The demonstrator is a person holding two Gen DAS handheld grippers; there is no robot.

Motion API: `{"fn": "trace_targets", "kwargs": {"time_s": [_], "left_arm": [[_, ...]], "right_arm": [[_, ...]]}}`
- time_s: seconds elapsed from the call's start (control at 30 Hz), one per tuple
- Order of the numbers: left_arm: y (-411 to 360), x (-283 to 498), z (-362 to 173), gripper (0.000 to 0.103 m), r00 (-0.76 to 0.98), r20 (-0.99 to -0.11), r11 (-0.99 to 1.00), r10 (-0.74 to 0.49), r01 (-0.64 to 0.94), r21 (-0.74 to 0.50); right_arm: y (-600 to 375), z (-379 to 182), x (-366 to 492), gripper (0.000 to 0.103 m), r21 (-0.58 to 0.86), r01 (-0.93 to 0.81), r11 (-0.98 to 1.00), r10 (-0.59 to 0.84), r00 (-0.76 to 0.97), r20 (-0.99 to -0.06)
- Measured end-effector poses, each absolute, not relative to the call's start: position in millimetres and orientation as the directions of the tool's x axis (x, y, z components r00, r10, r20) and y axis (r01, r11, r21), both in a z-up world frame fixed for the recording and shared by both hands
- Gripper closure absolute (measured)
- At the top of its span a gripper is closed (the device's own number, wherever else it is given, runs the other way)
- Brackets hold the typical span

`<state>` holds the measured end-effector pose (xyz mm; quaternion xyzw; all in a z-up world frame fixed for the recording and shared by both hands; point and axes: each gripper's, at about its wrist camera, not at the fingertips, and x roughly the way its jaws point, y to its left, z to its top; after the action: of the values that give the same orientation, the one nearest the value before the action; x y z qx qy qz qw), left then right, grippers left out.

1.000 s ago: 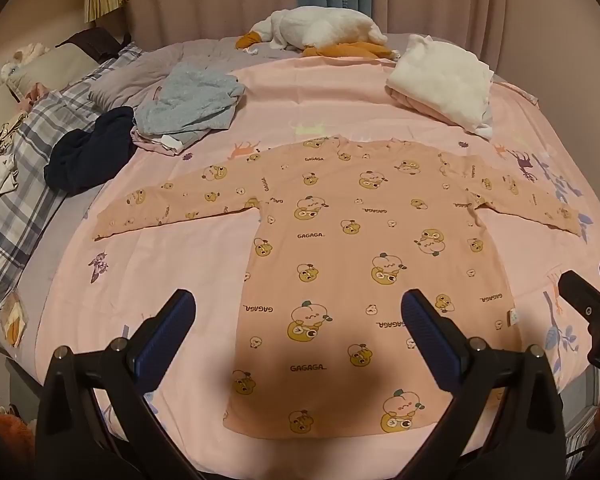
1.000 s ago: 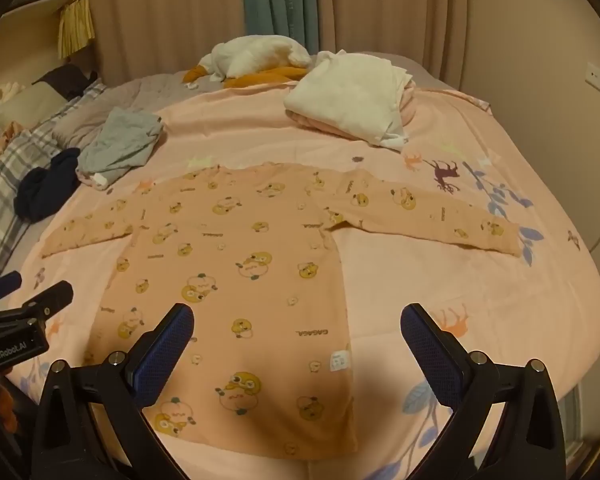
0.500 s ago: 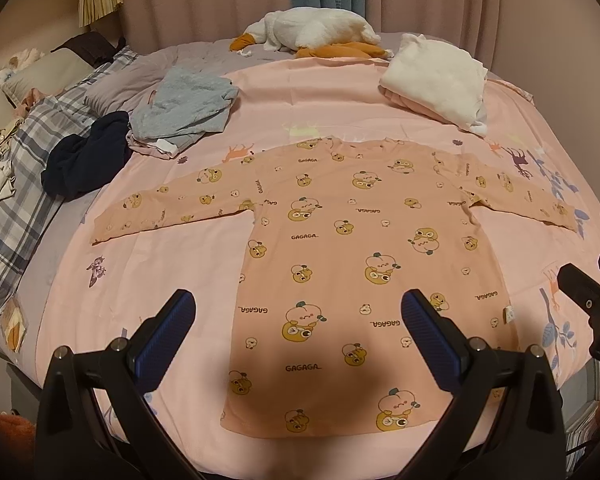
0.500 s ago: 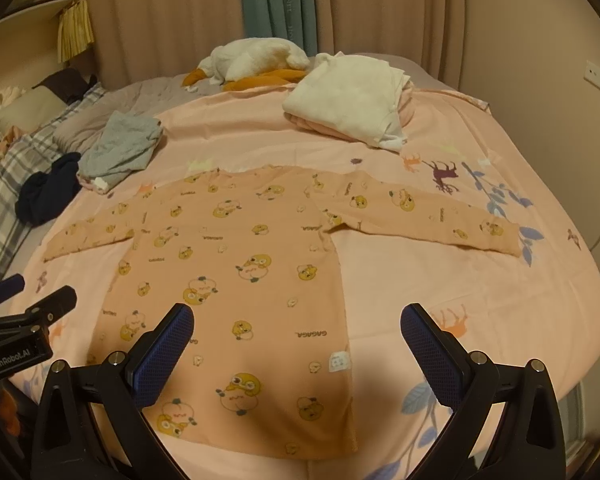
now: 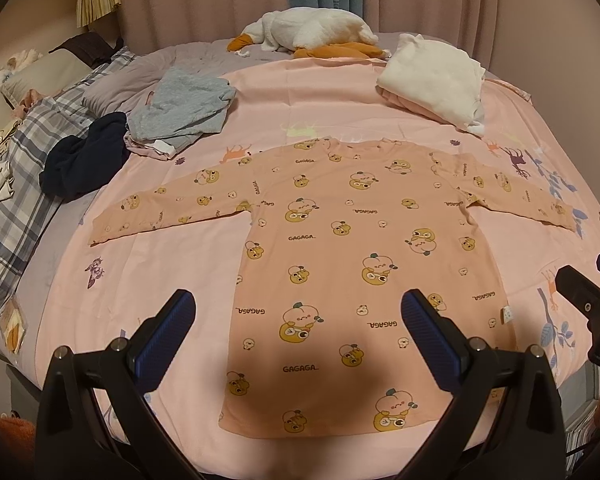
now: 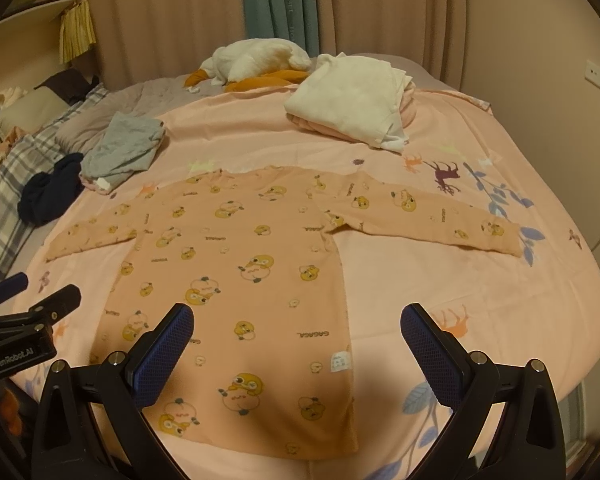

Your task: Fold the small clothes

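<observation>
We hold both tools above the near edge of the bed, and each is spread wide with nothing between its blue pads: the left gripper (image 5: 298, 312) over the hem of the peach long-sleeved shirt (image 5: 364, 264), the right gripper (image 6: 298, 326) over the shirt's right side seam and the bare pink sheet (image 6: 480, 280) beside it.

The shirt lies flat, printed side up, both sleeves stretched out to the sides, neck toward the curtains and hem toward us. No part of it is folded over.

Nothing rests on the shirt. Beyond its left shoulder we see a crumpled grey garment (image 5: 180, 110), close to the collar but apart from it, and just beside that a dark navy garment (image 5: 84, 160) lying partly on a plaid blanket (image 5: 16, 188). Beyond the right shoulder sits a folded white cloth (image 6: 352, 98) on a pink one, near the sleeve without touching it. A white plush goose (image 5: 312, 32) lies against the curtain (image 6: 276, 0) at the far edge.
</observation>
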<state>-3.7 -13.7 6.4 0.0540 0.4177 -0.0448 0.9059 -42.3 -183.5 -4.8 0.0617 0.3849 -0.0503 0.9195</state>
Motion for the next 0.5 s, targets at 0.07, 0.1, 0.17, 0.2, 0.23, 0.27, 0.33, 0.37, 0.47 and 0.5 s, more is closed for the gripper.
{"fn": "trace_targets", "kwargs": {"time_s": [0.07,0.1,0.17,0.2,0.23,0.27,0.33,0.37,0.47,0.5], "left_arm": [[-14.2,-3.6,6.5,0.000,0.647,-0.762,0.990,-0.037,0.126,0.060],[-14.4,-3.5,6.4,0.000,0.647,-0.762,0.990,-0.037,0.127,0.060],[-14.7,-3.6,6.4,0.000,0.646,-0.763,0.990,-0.037,0.128,0.060],[-15.6,-3.6,6.3,0.000,0.646,-0.763,0.990,-0.036,0.127,0.061],[-14.6,-3.6,6.3,0.000,0.646,-0.762,0.990,-0.037,0.127,0.060],[-15.4,-3.6,6.3,0.000,0.647,-0.762,0.990,-0.036,0.127,0.061],[-15.3,-3.5,6.3,0.000,0.646,-0.762,0.990,-0.037,0.127,0.060],[-15.3,-3.5,6.3,0.000,0.646,-0.762,0.990,-0.037,0.128,0.060],[-14.4,-3.6,6.4,0.000,0.647,-0.762,0.990,-0.037,0.127,0.060],[-14.7,-3.6,6.3,0.000,0.647,-0.762,0.990,-0.037,0.127,0.060]], "right_arm": [[-183.3,-4.4,-42.1,0.001,0.076,0.141,0.987,-0.045,0.699,-0.714],[-183.7,-4.8,-42.4,0.001,0.075,0.140,0.987,-0.044,0.699,-0.714],[-183.7,-4.8,-42.5,0.001,0.075,0.140,0.987,-0.045,0.699,-0.714],[-183.8,-4.7,-42.4,0.001,0.076,0.140,0.987,-0.044,0.699,-0.714],[-183.8,-4.6,-42.4,0.001,0.077,0.140,0.987,-0.043,0.699,-0.714],[-183.9,-4.7,-42.6,0.001,0.076,0.140,0.987,-0.044,0.699,-0.714],[-182.9,-4.7,-43.7,0.001,0.076,0.138,0.987,-0.043,0.700,-0.713],[-182.8,-4.7,-43.7,0.001,0.076,0.139,0.987,-0.044,0.700,-0.713],[-183.1,-4.6,-43.6,0.001,0.077,0.139,0.987,-0.043,0.700,-0.713],[-183.1,-4.6,-43.7,0.001,0.077,0.140,0.987,-0.043,0.700,-0.713]]}}
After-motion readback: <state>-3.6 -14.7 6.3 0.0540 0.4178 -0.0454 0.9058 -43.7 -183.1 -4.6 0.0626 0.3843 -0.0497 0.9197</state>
